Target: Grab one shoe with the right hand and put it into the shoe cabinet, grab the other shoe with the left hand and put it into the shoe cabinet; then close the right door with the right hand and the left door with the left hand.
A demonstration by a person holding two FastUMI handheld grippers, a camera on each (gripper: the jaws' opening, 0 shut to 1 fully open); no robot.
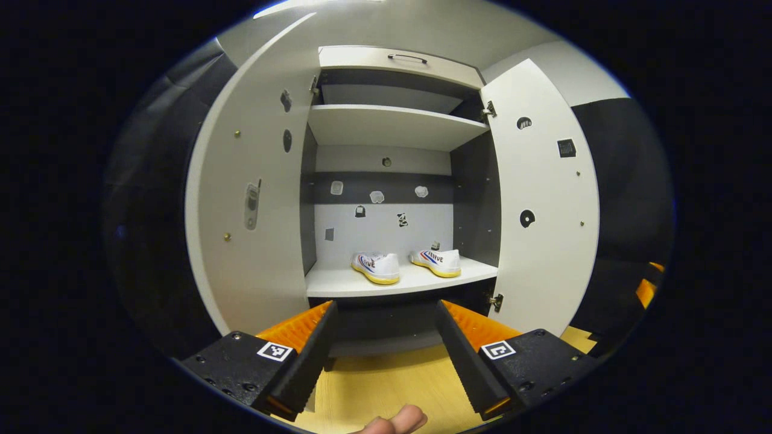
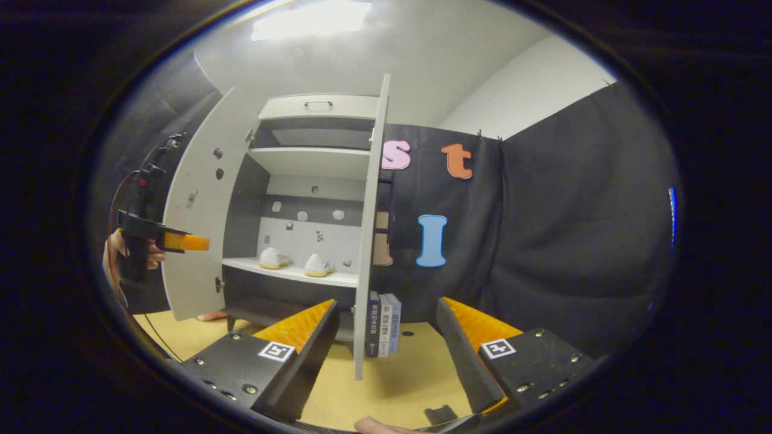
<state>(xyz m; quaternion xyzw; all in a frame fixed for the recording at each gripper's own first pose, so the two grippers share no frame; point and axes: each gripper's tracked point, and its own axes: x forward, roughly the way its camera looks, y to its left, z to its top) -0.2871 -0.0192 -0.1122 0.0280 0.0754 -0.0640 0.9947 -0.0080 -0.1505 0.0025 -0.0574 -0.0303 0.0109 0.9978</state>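
Two white shoes with yellow soles stand side by side on the cabinet's lower shelf: the left shoe and the right shoe. In the right gripper view they are small, at shoe and shoe. Both doors hang open: left door, right door. My left gripper is open and empty, facing the shelf from a distance. My right gripper is open and empty too, with the right door's edge between its fingers' lines, farther off. The left gripper is held by a hand at left.
An upper shelf and a drawer with a handle sit above the shoes. Several books stand on the wooden floor behind the right door. Black cloth wall lies to the right.
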